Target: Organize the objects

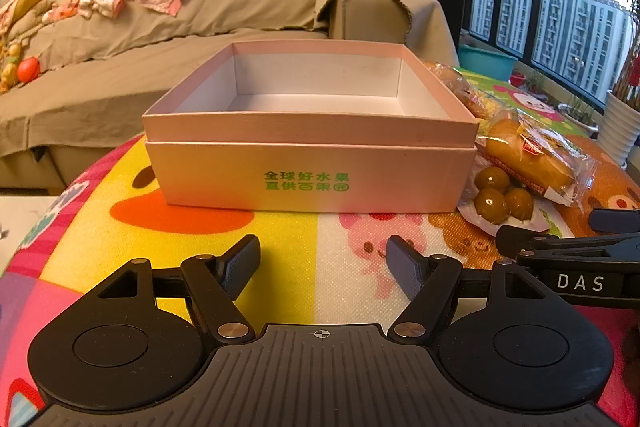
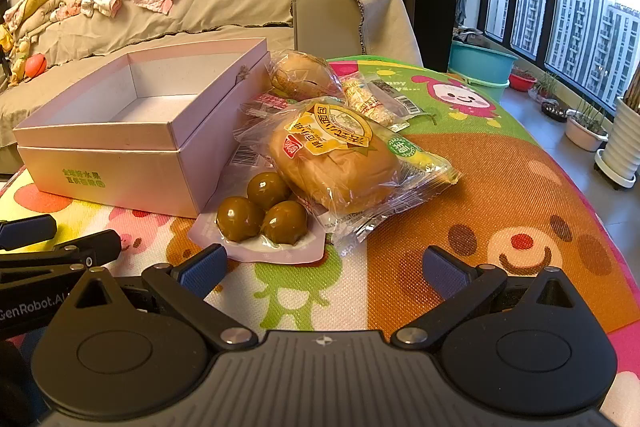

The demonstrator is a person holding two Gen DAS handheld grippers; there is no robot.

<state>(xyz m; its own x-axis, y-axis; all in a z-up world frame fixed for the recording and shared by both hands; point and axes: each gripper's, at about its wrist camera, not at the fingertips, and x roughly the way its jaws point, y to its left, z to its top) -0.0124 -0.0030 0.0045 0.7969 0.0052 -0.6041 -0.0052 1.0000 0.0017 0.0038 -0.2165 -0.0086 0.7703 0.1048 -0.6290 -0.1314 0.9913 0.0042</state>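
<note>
An open, empty pink cardboard box (image 1: 308, 167) with green lettering stands on the colourful cartoon mat, also in the right wrist view (image 2: 120, 171). Right of it lie a pack of three brown eggs (image 2: 260, 215) (image 1: 502, 195), a wrapped bread bun (image 2: 340, 163) (image 1: 528, 157), a second wrapped bun (image 2: 302, 73) and smaller snack packets (image 2: 372, 99). My left gripper (image 1: 322, 263) is open and empty, just in front of the box. My right gripper (image 2: 324, 267) is open and empty, just in front of the egg pack and bun.
The mat (image 2: 500, 163) covers a round-edged table. A covered sofa (image 1: 160, 27) with baby clothes stands behind. A teal basin (image 2: 480, 61), plant pots (image 2: 586, 131) and windows are at the right. The right gripper shows at the left view's right edge (image 1: 568, 251).
</note>
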